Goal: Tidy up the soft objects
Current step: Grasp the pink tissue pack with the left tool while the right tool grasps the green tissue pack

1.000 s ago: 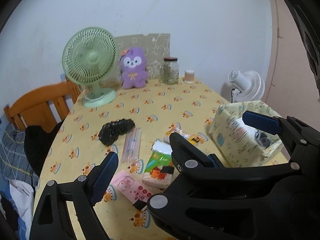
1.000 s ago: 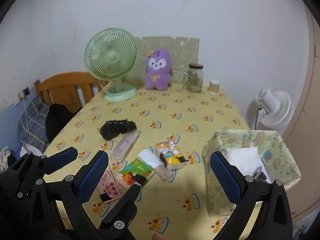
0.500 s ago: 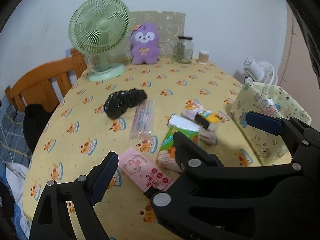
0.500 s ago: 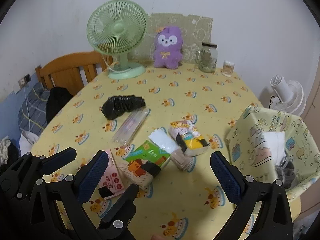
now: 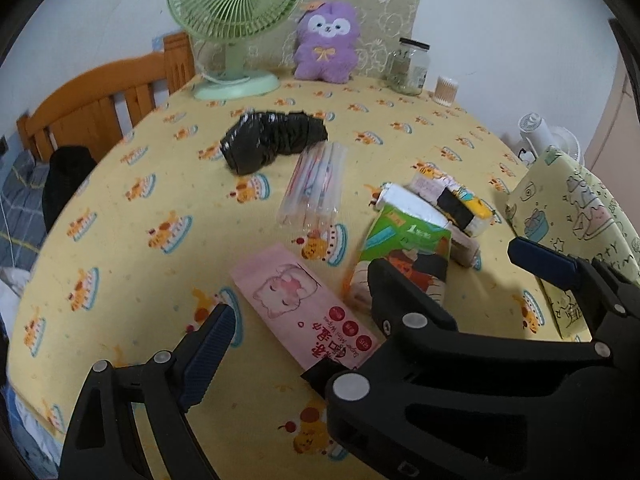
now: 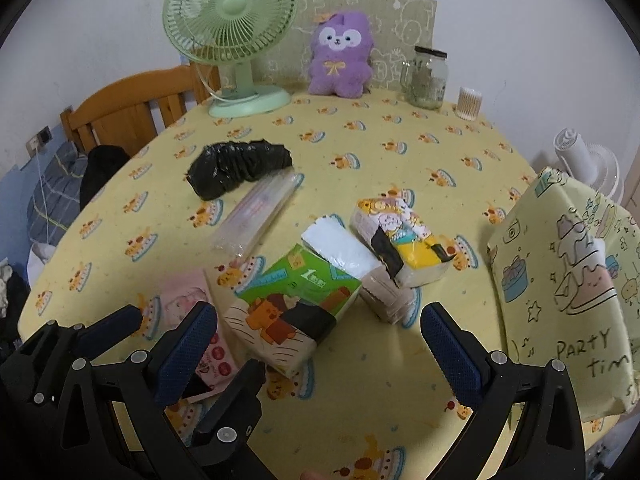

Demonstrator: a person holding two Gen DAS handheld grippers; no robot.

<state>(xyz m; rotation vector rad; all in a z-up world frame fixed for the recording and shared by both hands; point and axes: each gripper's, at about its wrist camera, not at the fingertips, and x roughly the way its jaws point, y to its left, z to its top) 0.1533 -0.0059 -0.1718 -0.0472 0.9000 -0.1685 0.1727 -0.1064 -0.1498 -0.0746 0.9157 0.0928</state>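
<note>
Soft packs lie grouped on the yellow tablecloth: a green tissue pack (image 6: 296, 300) (image 5: 404, 248), a white pack (image 6: 340, 248), a yellow cartoon pack (image 6: 400, 240) and a pink wipes pack (image 5: 304, 300) (image 6: 188, 296). Farther back lie a clear tube pack (image 5: 316, 184) and a crumpled black bag (image 5: 272, 140). A purple plush (image 6: 342, 56) sits upright at the far edge. My right gripper (image 6: 318, 344) hovers open over the green pack, holding nothing. My left gripper (image 5: 320, 332) is open above the pink pack; its right finger is hidden behind the right gripper.
A patterned fabric bin (image 6: 560, 280) stands at the table's right edge. A green desk fan (image 6: 232, 28), a glass jar (image 6: 426, 76) and a cotton swab tub (image 6: 469, 102) line the back. A wooden chair (image 5: 100, 100) stands at the left, a white floor fan (image 6: 588, 160) beyond the bin.
Both grippers have moved forward and lower toward the packs, which now look larger and nearer. Both have stayed open. Nothing on the table has shifted.
</note>
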